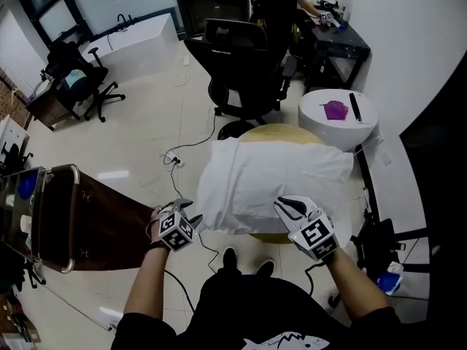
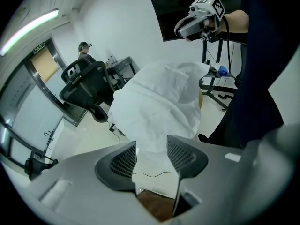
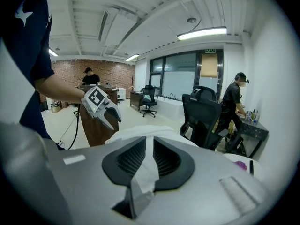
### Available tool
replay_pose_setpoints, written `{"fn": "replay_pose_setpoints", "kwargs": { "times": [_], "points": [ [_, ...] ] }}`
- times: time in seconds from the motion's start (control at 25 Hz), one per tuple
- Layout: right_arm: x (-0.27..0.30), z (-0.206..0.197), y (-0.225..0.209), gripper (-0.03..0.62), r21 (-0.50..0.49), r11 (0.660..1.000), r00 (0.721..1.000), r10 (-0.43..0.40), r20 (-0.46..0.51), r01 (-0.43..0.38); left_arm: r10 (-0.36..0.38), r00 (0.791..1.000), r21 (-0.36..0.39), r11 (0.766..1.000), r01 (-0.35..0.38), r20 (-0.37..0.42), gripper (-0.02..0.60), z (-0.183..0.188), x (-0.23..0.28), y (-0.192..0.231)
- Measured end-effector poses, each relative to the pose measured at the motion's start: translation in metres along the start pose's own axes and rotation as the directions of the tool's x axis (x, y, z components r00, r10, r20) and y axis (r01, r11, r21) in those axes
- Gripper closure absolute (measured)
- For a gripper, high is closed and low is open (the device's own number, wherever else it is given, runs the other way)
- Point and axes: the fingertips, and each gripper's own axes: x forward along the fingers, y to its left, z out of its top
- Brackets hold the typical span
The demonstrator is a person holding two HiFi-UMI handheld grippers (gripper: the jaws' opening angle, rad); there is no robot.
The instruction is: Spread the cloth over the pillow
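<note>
- One white cloth (image 1: 241, 188) lies draped over the pillow (image 1: 321, 165), with its near edge hanging off the pillow's near side.
- The pillow rests on a round table (image 1: 281, 131), whose rim shows beyond the pillow's far side.
- The right gripper (image 3: 149, 146), at the pillow's near right, has its jaws clamped on a fold of the cloth.
- The left gripper (image 2: 151, 149), at the pillow's near left corner, has its jaws wide apart and gripping nothing; the cloth is just beyond them.

The white, wrinkled cloth (image 1: 244, 199) lies draped over the plump white pillow (image 1: 314, 162), with its near edge hanging loose past the pillow's near side. The pillow lies flat on a round yellowish table (image 1: 281, 131).
</note>
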Motion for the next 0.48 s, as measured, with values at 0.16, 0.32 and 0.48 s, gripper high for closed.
{"fn": "replay_pose_setpoints", "kwargs": {
  "times": [0.16, 0.32, 0.48],
  "points": [
    [0.020, -0.009, 0.003, 0.537, 0.014, 0.999, 0.997, -0.034, -0.063, 0.035, -0.064, 0.997, 0.037, 0.997, 0.063, 0.038, 0.387, -0.003, 0.016, 0.010],
    [0.042, -0.022, 0.003, 0.537, 0.039, 0.997, 0.990, -0.056, -0.132, 0.062, -0.160, 0.985, 0.084, 0.984, 0.154, 0.060, 0.376, -0.008, 0.033, 0.015],
    [0.064, -0.039, -0.003, 0.537, 0.111, 0.987, 0.979, -0.094, -0.179, 0.115, -0.231, 0.970, 0.141, 0.966, 0.218, 0.083, 0.374, -0.011, 0.046, 0.016]
  ]
}}
